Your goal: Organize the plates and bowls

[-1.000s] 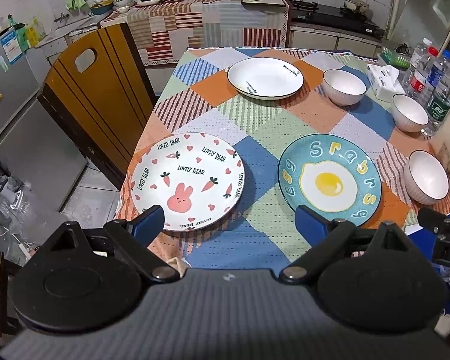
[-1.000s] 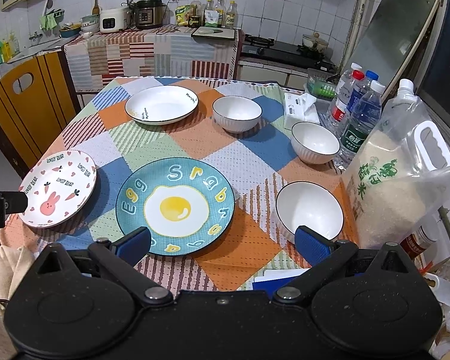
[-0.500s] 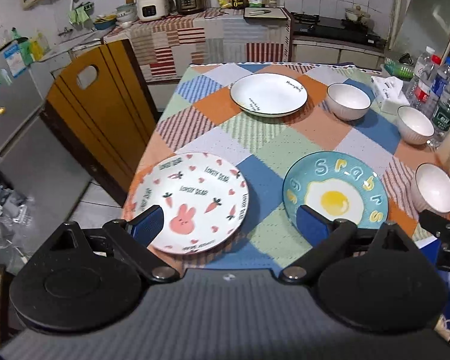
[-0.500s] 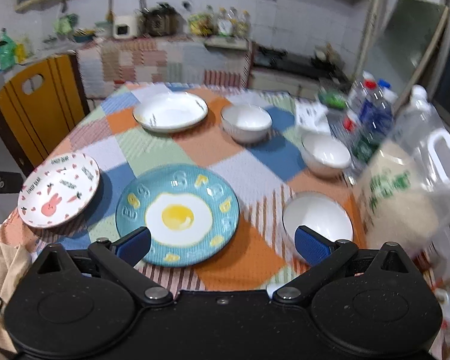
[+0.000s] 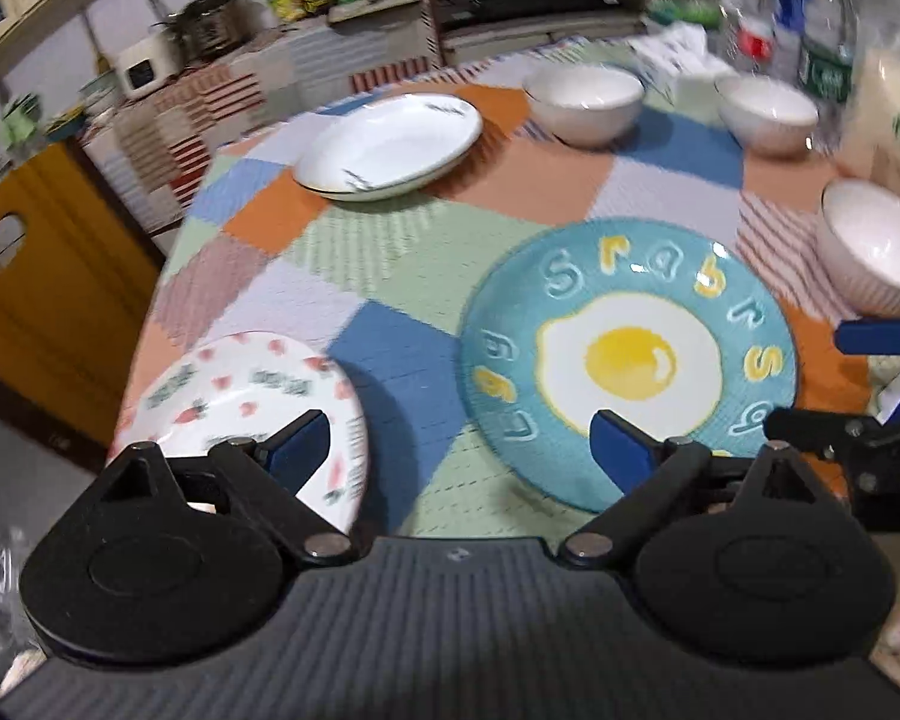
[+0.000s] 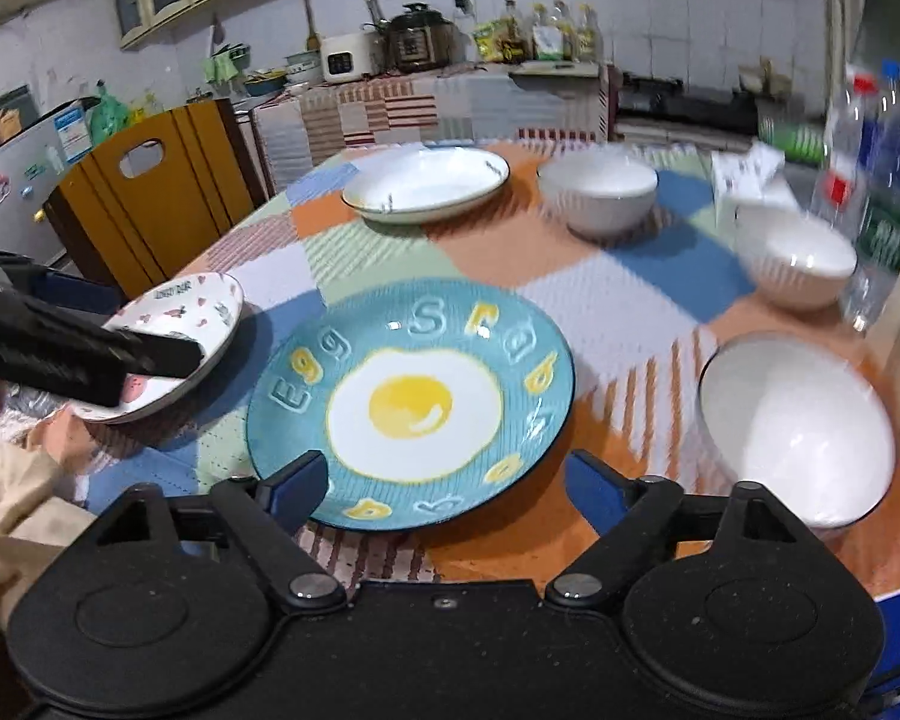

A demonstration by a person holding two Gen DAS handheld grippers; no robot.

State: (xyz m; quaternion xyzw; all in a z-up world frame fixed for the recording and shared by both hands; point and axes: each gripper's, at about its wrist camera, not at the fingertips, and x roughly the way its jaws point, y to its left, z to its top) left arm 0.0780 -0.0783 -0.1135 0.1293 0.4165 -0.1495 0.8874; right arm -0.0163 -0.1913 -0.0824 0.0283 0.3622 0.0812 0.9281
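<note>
Nearest, the left gripper [image 5: 459,444] has its fingers spread wide over the table edge, gripping nothing. Its left finger sits above the bunny plate [image 5: 252,396], its right over the near rim of the egg plate [image 5: 630,360]. The right gripper [image 6: 447,489] is likewise spread and empty, low over the egg plate's near rim.

All the crockery rests on a patchwork cloth [image 6: 618,276] covering the table. Beside the egg plate stands the near bowl [image 6: 795,429]; farther back lie the white plate [image 6: 426,183] and two more bowls [image 6: 597,192] [image 6: 801,261].

Beyond the table are a yellow chair [image 6: 150,192], a counter with a cooker [image 6: 417,39], and tiled walls.

Only the right view shows the left gripper from the side, over the bunny plate's rim; whether it touches is unclear. It also shows the fridge [image 6: 12,174]. The left view is blurred, with bottles [image 5: 810,30] at far right.
</note>
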